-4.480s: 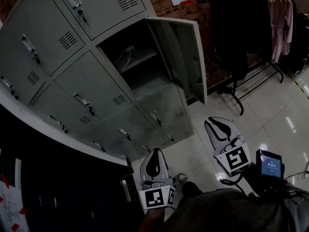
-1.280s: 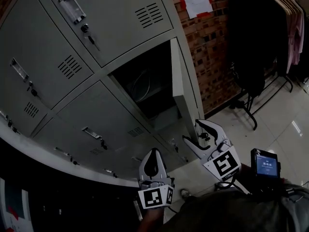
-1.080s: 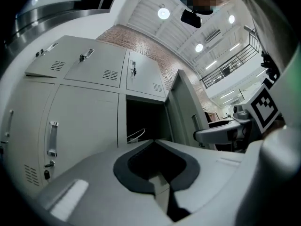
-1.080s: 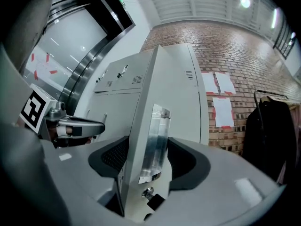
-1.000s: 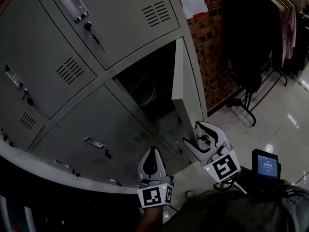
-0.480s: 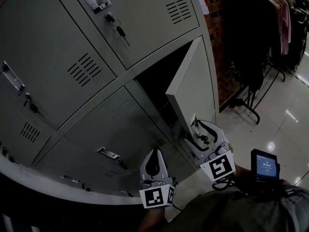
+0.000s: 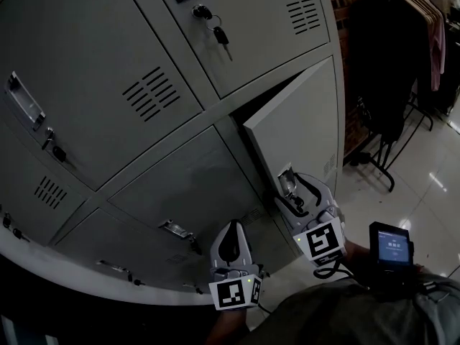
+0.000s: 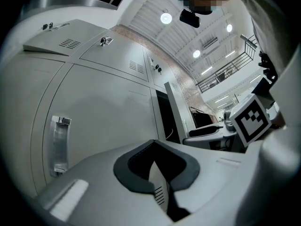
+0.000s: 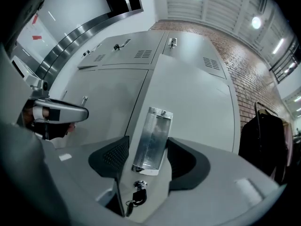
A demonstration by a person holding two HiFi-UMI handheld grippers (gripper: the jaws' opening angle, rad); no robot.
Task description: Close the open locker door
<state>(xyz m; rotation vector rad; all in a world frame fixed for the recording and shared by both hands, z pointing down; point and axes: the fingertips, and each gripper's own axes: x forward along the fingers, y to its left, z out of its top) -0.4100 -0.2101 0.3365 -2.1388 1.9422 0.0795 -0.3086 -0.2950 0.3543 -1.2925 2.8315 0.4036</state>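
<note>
Locker door (image 7: 302,131) is nearly closed, not all the way.
My right claw (image 7: 291,192) is wide around its silver handle (image 9: 151,135). A dark gap (image 7: 262,103) is left. My left claw (image 7: 231,228) is pinched together, empty.

Locker door (image 7: 295,139): plain pale grey, matching the other lockers (image 7: 108,85). Handle (image 9: 151,138): bright silver metal. Key (image 9: 135,196): black head. Left gripper (image 7: 231,226) and right gripper (image 7: 295,185): white shells, black pads. Marker cube (image 7: 322,241) on each: black squares on white. Wall (image 9: 237,79): red-brown brick. Floor (image 7: 431,192): glossy white tile.
</note>
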